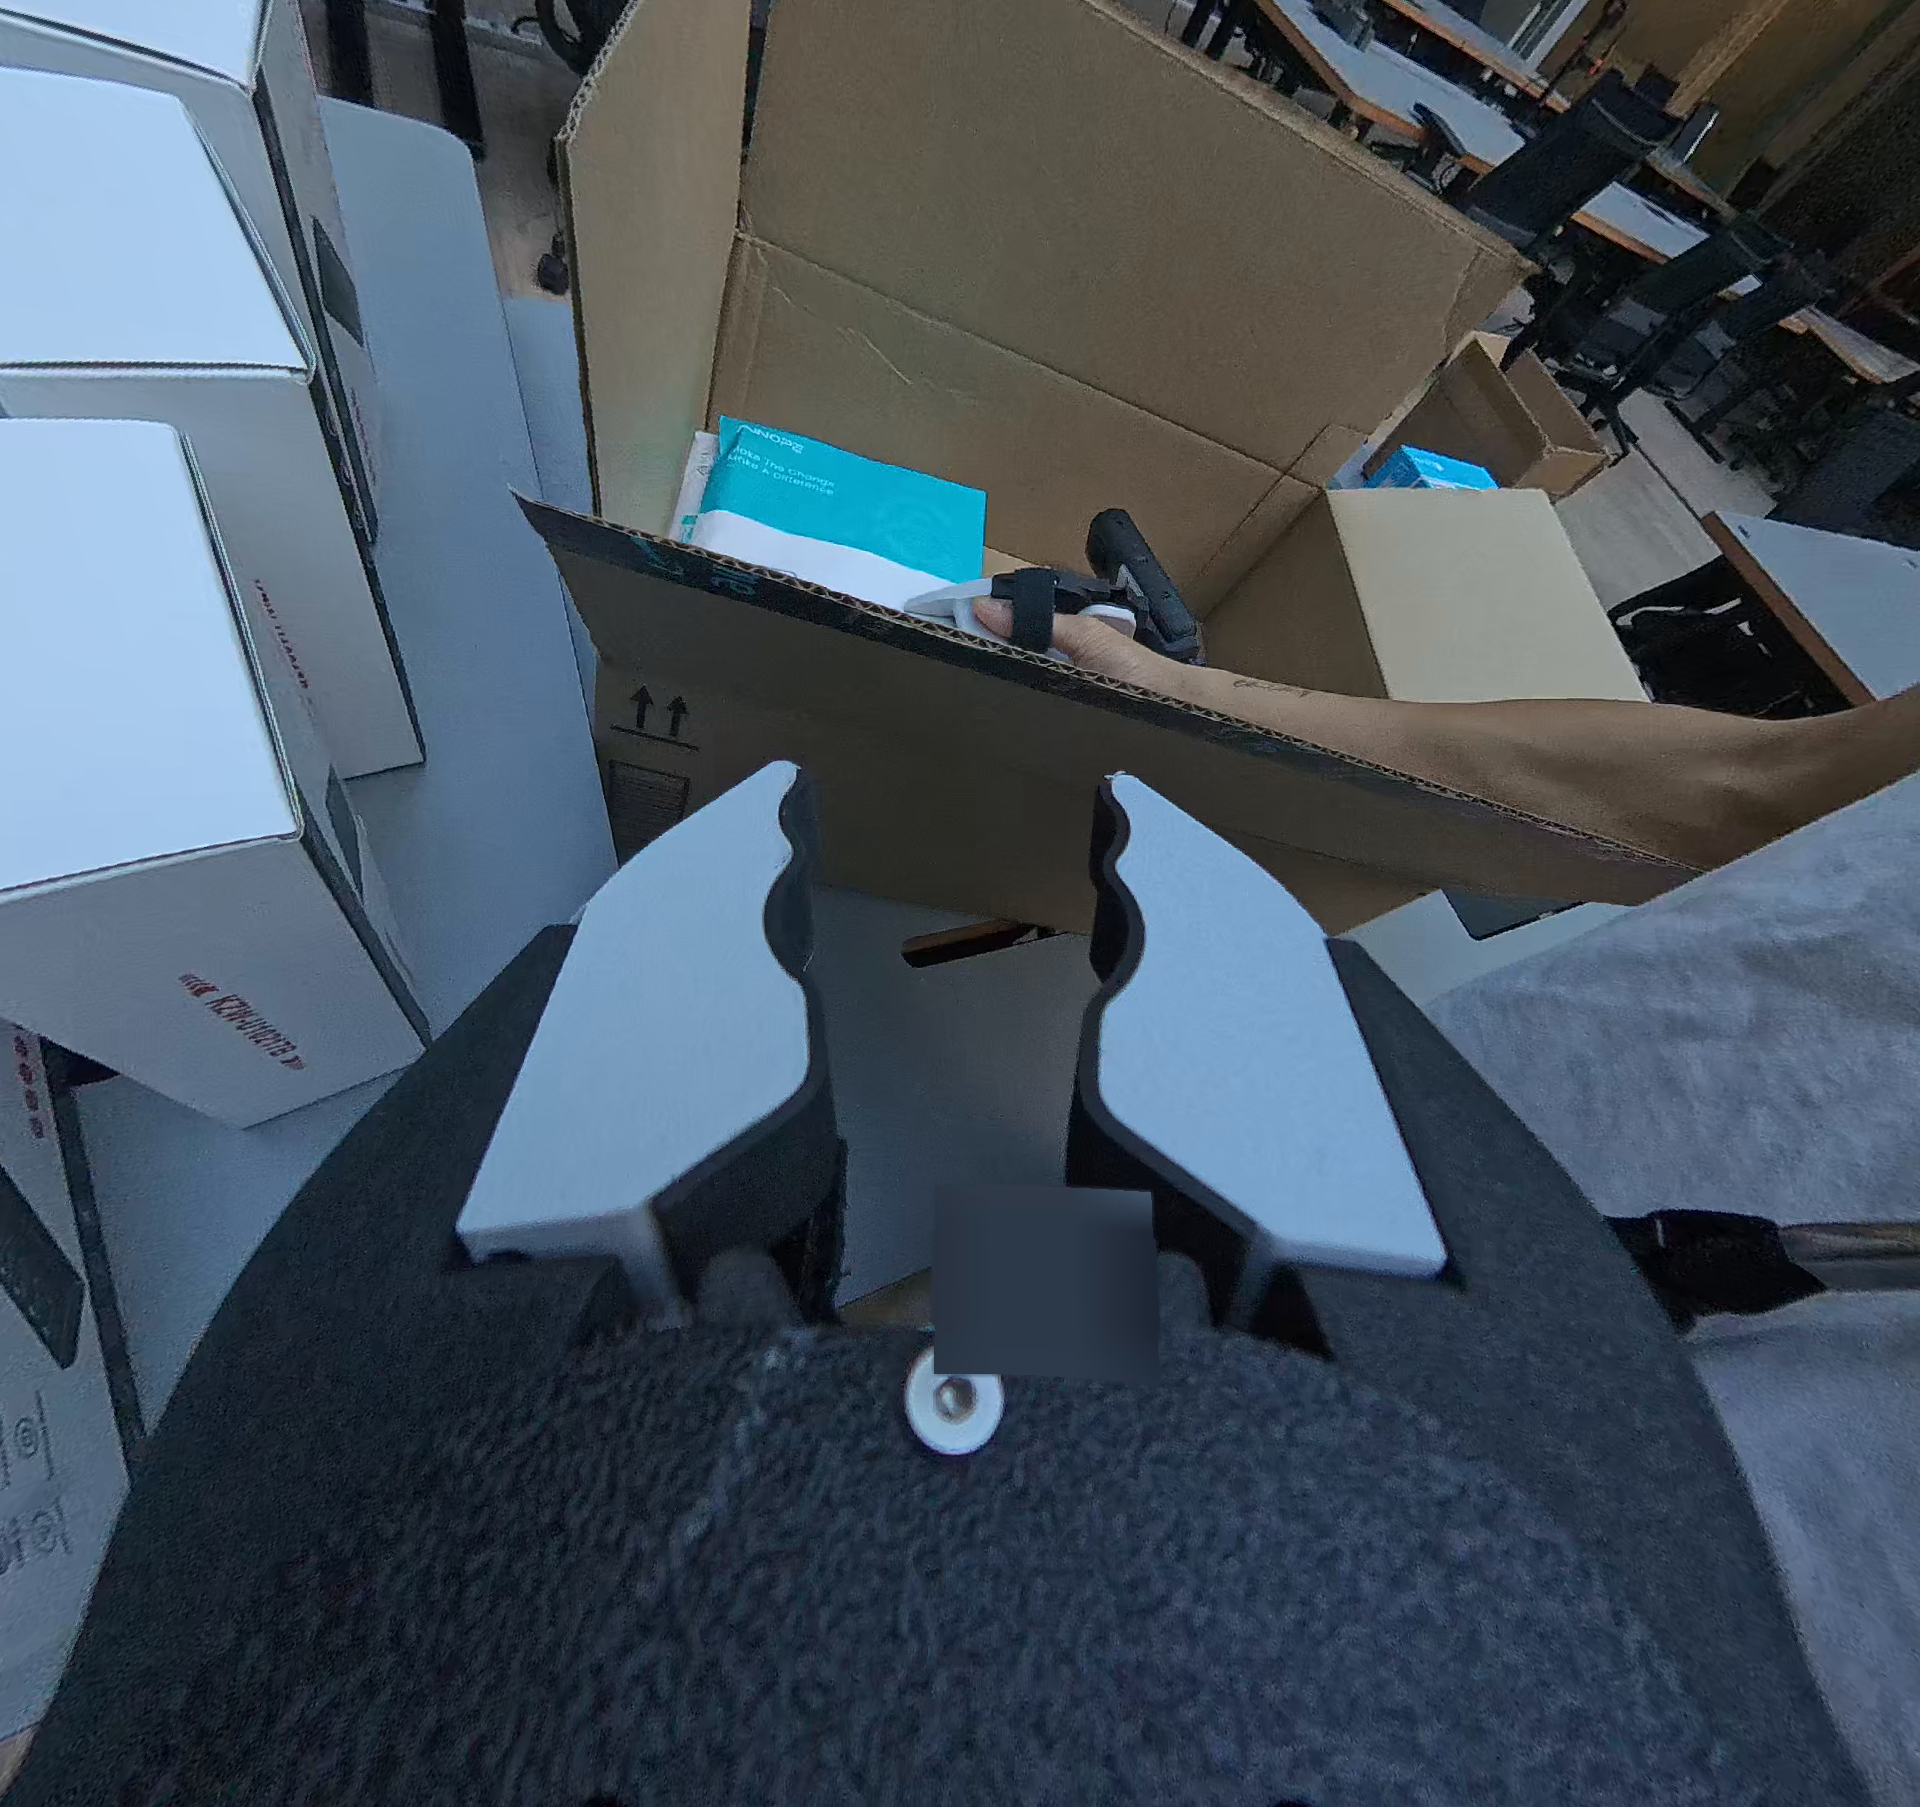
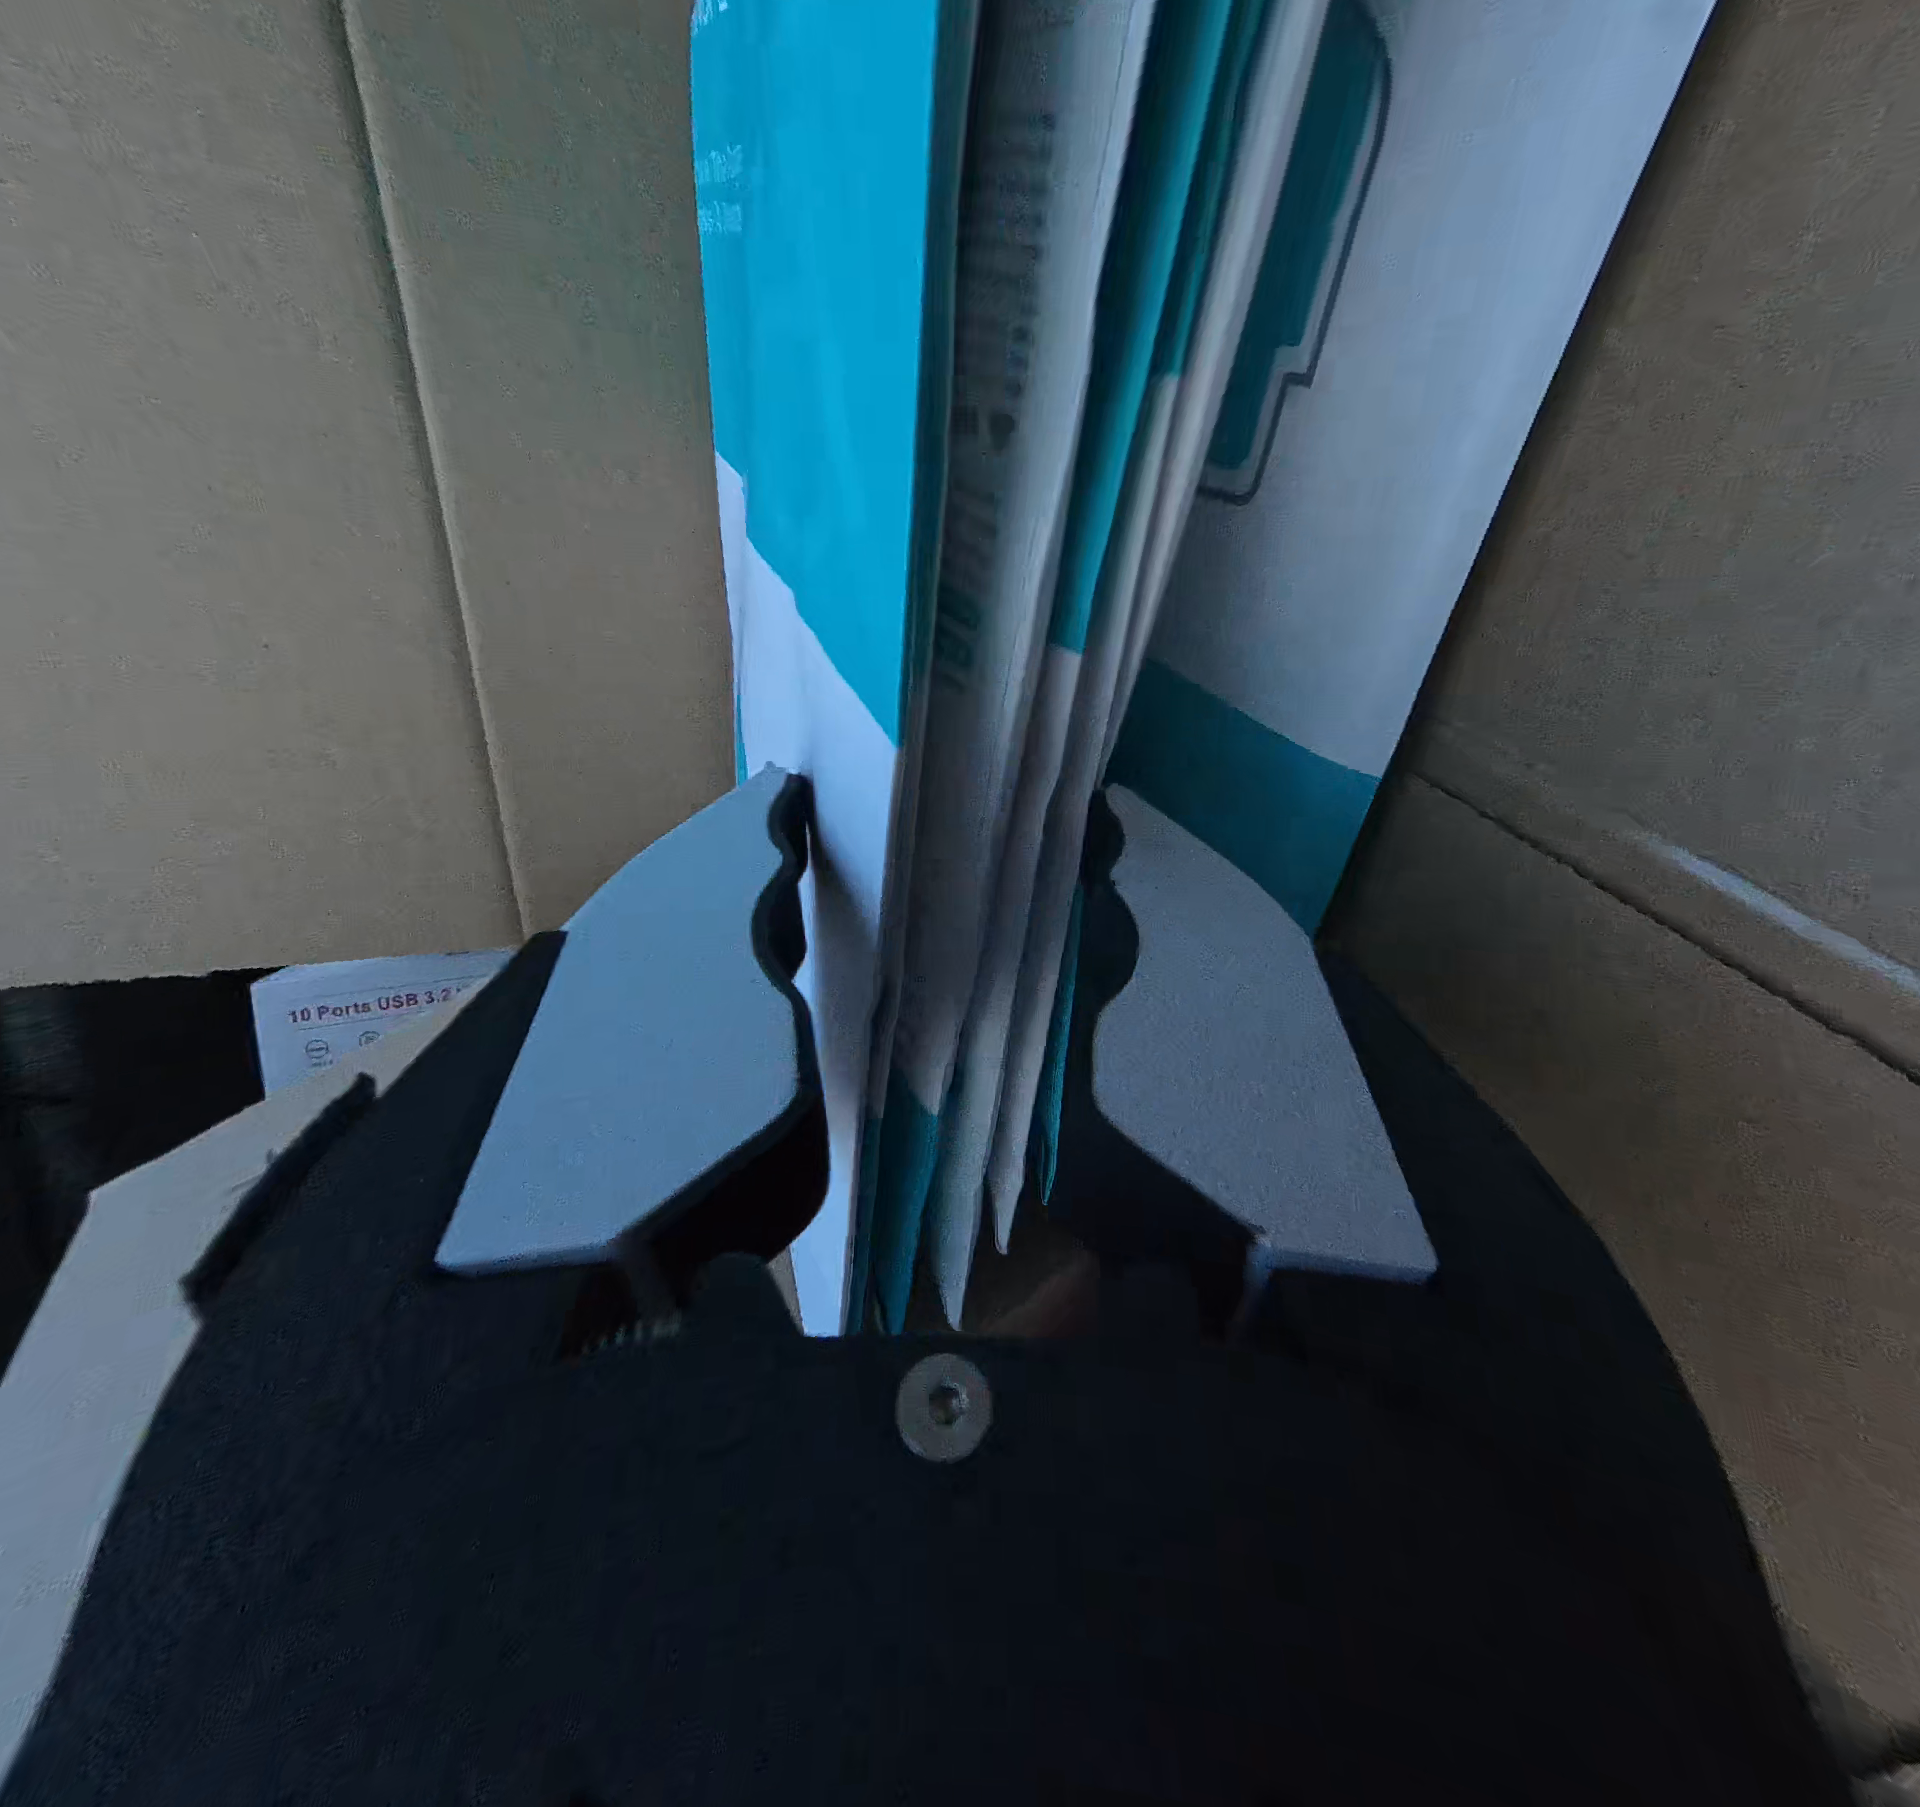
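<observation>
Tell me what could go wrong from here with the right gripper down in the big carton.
1. The right gripper straddles several teal-and-white boxes at once; closing may pinch more than one or crush edges.
2. The forearm lies across the cardboard carton flap; lifting may snag it.
3. The left gripper hangs open outside, so nothing steadies the carton.

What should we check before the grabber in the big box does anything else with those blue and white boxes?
1. Right gripper astride the teal and white boxes: ok, several lie between its fingers.
2. Fingers pressed tight on them: cannot tell.
3. How many boxes sit in the gap: cannot tell, edges overlap.
4. Left gripper empty and open: ok, outside the cardboard box.
5. Room around the boxes: not ok, the cardboard walls stand close on both sides.
</observation>
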A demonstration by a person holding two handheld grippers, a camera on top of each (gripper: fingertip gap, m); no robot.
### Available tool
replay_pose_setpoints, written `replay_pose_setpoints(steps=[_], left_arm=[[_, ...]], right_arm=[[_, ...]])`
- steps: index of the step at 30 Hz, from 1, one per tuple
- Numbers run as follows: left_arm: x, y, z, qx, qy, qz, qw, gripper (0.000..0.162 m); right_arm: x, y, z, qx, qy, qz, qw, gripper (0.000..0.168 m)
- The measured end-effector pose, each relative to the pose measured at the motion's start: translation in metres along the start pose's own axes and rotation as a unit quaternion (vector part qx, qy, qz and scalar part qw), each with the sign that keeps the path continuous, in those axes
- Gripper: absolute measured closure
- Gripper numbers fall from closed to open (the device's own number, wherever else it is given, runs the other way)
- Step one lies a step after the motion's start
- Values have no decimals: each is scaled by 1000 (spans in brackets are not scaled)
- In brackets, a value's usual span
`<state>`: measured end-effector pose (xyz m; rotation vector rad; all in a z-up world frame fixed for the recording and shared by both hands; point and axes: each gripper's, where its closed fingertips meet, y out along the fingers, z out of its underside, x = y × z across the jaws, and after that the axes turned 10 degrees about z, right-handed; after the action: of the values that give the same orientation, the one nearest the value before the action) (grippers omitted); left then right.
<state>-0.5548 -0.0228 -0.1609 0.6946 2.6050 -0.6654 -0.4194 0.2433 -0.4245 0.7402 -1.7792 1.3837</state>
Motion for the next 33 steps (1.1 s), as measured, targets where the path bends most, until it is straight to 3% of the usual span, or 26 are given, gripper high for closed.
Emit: replay_pose_setpoints(steps=[2,7,12,15,20,25,28,33], left_arm=[[2,-1,2,-3,-18,5,1000,113],[5,-3,4,-7,-40,10,999,113],[4,-7,-5,-22,-24,26,999,114],[2,-4,-10,-35,-30,61,997,114],[-2,0,-10,-39,-51,148,987,114],[8,-25,-20,-65,-46,198,977,114],[15,-51,-35,-106,-55,221,968,115],[41,-101,-46,-158,-60,211,963,116]], right_arm=[[4,2,-2,-1,-2,-15,1000,119],[6,2,-6,18,-47,-26,998,139],[58,-50,-10,-15,-133,-40,990,158],[109,-110,-24,-63,-124,-96,986,164],[173,-188,-16,-66,-247,-37,966,165],[312,-234,-10,-77,-296,-99,947,164],[404,-200,0,-48,-318,-141,936,164],[509,-46,41,47,-286,-219,932,164]])
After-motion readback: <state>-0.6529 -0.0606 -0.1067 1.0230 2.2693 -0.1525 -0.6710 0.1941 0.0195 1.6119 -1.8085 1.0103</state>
